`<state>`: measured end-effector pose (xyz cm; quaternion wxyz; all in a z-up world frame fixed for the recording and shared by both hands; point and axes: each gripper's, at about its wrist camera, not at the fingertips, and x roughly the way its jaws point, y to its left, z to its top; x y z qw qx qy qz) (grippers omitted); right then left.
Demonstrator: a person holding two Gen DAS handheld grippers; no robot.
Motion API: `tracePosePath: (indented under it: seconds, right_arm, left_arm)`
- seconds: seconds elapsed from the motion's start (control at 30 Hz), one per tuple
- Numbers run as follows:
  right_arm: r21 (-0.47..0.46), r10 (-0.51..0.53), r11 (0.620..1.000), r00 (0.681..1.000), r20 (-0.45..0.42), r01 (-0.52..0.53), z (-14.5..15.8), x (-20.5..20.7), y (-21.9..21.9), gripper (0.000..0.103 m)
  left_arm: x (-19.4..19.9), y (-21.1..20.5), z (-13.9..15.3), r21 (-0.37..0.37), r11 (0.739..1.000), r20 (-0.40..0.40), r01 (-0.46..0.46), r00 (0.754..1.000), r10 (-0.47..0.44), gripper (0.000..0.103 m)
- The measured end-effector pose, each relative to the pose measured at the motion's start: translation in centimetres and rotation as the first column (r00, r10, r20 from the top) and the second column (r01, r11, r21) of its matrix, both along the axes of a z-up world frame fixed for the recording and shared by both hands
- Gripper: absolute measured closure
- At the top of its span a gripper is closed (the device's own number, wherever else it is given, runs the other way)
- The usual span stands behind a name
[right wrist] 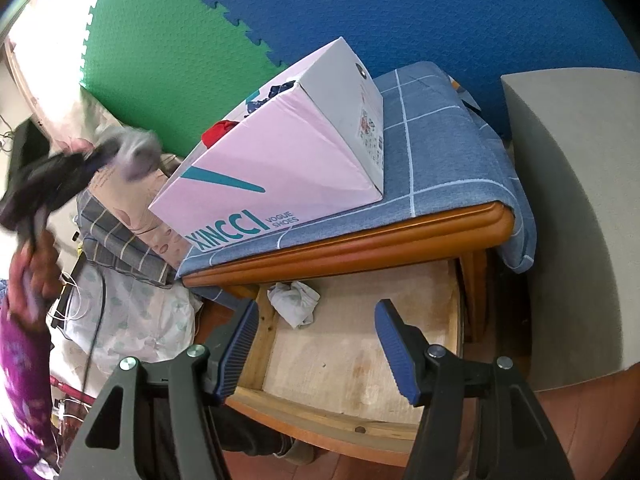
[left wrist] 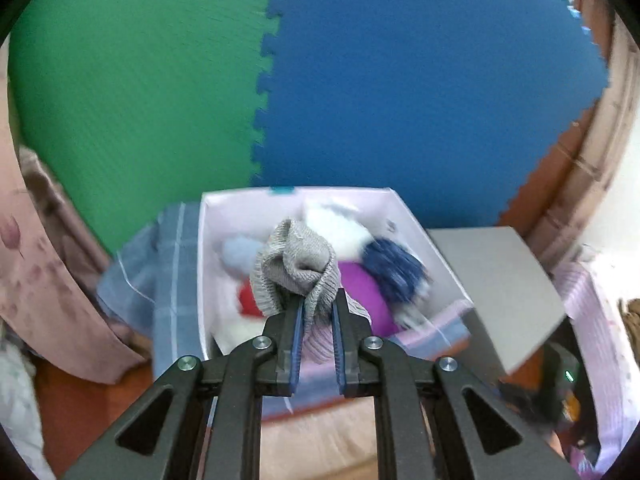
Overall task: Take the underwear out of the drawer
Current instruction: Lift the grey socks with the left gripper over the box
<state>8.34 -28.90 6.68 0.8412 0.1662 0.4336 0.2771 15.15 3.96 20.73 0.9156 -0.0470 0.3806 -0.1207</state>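
Held garment: grey ribbed underwear (left wrist: 294, 268), bunched, pinched in the closed left gripper (left wrist: 316, 312), raised above the pink shoe box (left wrist: 208, 264).
Remaining garment: white crumpled piece (right wrist: 294, 302) in the far left corner of the open drawer (right wrist: 360, 360).
Relation: it lies ahead and left of the right gripper (right wrist: 316, 344).
Right gripper state: half wide, holding nothing.
Nearer hand: the right one, I judge.

Grey ribbed garment (left wrist: 294, 268) between black jaws with blue pads (left wrist: 298, 322). The box (right wrist: 280, 168) is pale pink outside with teal lettering and stripes, white within — holding red (left wrist: 250, 300), purple (left wrist: 366, 296), navy-and-white (left wrist: 394, 276), white (left wrist: 334, 224) and pale blue (left wrist: 238, 254) pieces. Blue cloth (right wrist: 440, 152) with white grid lines; orange-brown table edge (right wrist: 360, 244); bare pale wood drawer (right wrist: 360, 340) — a white garment (right wrist: 294, 300) inside. Green (left wrist: 140, 80) and blue (left wrist: 440, 80) mats behind.
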Motion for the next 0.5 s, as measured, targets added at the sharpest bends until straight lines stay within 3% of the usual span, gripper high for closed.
tracePosePath:
  seconds: [0.17, 0.37, 0.5]
  right_arm:
    - [0.005, 0.009, 1.0, 1.0, -0.003, -0.009, -0.1, 0.1, 0.0, 0.041]
    - [0.009, 0.019, 1.0, 1.0, -0.012, -0.018, -0.2, 0.1, 0.0, 0.041]
    - [0.003, 0.028, 1.0, 0.999, -0.021, -0.028, -0.4, 0.3, 0.3, 0.041]
  left_arm:
    - [5.6, -0.1, -1.0, 0.177, 0.983, -0.029, -0.042, 0.998, 0.048, 0.092]
    - [8.8, -0.1, -3.4, 0.312, 0.949, -0.06, -0.042, 0.996, 0.064, 0.092]
    - [10.2, -0.3, -5.6, 0.365, 0.931, -0.096, -0.024, 0.993, 0.064, 0.09]
